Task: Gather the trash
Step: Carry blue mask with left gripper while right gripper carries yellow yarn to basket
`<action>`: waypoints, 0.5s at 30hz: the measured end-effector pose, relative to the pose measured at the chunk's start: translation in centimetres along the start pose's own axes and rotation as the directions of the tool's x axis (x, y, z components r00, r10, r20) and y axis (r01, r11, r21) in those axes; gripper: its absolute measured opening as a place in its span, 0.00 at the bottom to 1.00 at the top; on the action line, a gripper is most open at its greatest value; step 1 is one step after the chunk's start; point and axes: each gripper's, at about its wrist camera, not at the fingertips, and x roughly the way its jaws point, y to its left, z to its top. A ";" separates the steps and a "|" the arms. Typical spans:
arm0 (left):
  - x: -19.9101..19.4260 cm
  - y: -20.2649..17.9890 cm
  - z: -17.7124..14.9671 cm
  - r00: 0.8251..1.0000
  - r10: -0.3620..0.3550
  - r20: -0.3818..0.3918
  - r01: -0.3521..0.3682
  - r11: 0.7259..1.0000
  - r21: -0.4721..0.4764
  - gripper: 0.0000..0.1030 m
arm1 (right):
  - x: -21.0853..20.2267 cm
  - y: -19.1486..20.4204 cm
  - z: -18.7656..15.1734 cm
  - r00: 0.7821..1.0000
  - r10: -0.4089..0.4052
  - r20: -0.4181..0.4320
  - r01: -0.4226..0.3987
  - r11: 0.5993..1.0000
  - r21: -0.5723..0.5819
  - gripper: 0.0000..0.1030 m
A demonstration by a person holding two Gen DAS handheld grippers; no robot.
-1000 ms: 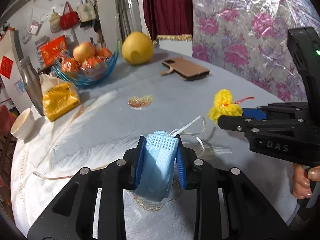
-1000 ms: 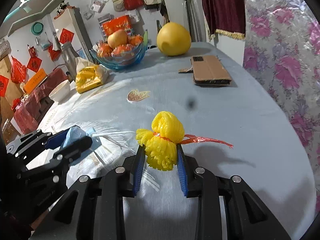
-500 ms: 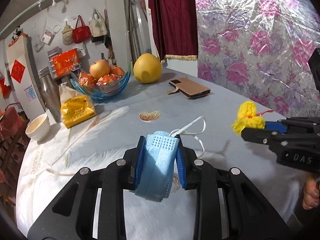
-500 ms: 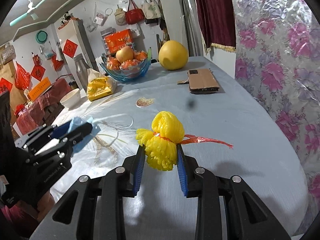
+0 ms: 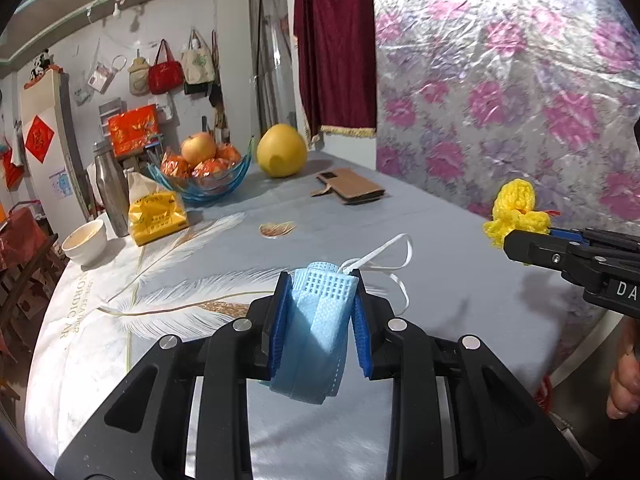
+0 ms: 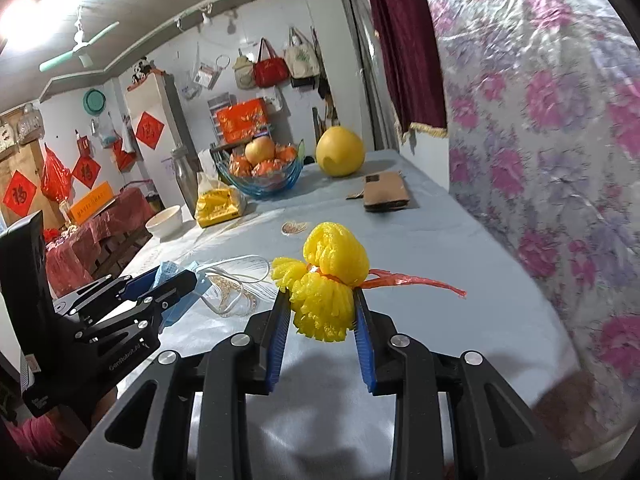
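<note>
A lived-in room: handbags hanging on the far wall at the upper left of the left view, a dark red curtain at top centre, and a flowered plastic sheet filling the right. The round table under its pale feather-print cloth carries a blue glass fruit bowl, a pomelo, a brown phone case, a yellow packet, a steel flask and a white bowl, all toward the far side.

Both pieces of trash are off the cloth. The left gripper sits low centre in its own view, pinched narrow on the folded blue face mask, whose white ear loop dangles ahead. The right gripper is clamped on the yellow mesh net, its red tie trailing right.

Compared with a second ago, the table has dropped lower and further off in both views and more wall and ceiling shows, so both hands have lifted and drawn back while the grips stayed unchanged. I'd judge the pick-up done and the carry begun. No bin is visible in either view, so where these go I cannot tell.
</note>
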 end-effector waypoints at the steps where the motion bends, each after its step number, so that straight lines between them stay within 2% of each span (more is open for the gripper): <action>1: -0.5 -0.4 0.0 1.000 -0.004 0.005 0.004 1.000 0.001 0.29 | -0.7 -0.1 -0.2 1.000 -0.004 0.009 0.004 1.000 -0.001 0.30; 15: -5.3 -8.3 0.7 0.993 -0.093 0.069 0.087 0.992 0.096 0.29 | -11.0 -4.3 -4.4 0.990 -0.089 0.113 0.085 0.996 0.039 0.30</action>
